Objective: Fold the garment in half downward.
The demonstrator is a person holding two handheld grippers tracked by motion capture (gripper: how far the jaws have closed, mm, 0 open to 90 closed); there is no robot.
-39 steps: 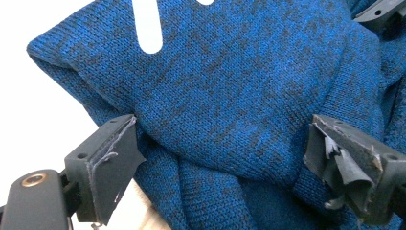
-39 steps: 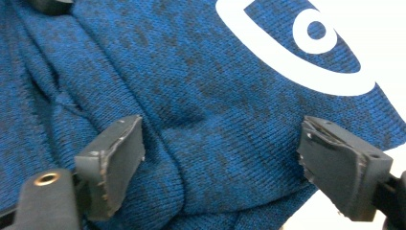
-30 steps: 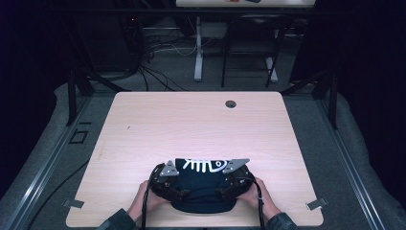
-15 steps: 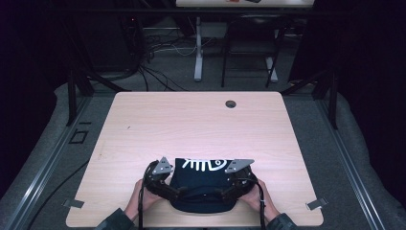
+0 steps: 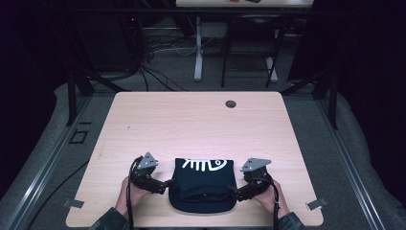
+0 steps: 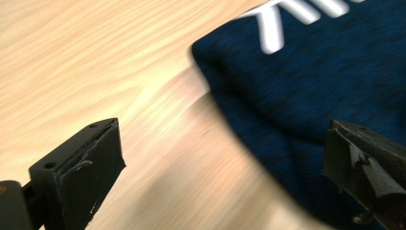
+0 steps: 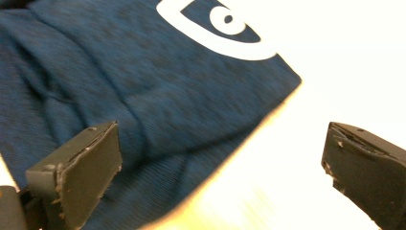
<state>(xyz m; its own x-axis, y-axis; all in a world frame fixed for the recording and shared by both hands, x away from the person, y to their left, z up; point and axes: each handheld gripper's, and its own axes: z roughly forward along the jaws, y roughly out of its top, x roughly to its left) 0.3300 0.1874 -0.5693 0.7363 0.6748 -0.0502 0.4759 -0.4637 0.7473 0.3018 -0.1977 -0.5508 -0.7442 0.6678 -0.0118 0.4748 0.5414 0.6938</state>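
1. Folded navy shirt [image 5: 203, 189] lies at the table's [image 5: 191, 124] near edge, left gripper [image 5: 165, 183] and right gripper [image 5: 236, 193] flanking it; folding looks nearly done (next: likely tidying edges).
2. Left gripper view: jaws wide apart, empty, shirt edge by one jaw.
3. Right gripper view: jaws spread, holding nothing, over the shirt's hem.

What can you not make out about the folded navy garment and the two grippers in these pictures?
- Folded garment: the layers underneath are hidden by its top fold in the high view.
- White print: cut off by the top edge in both gripper views.
- Left gripper and right gripper: jaw tips too small and dark in the high view.
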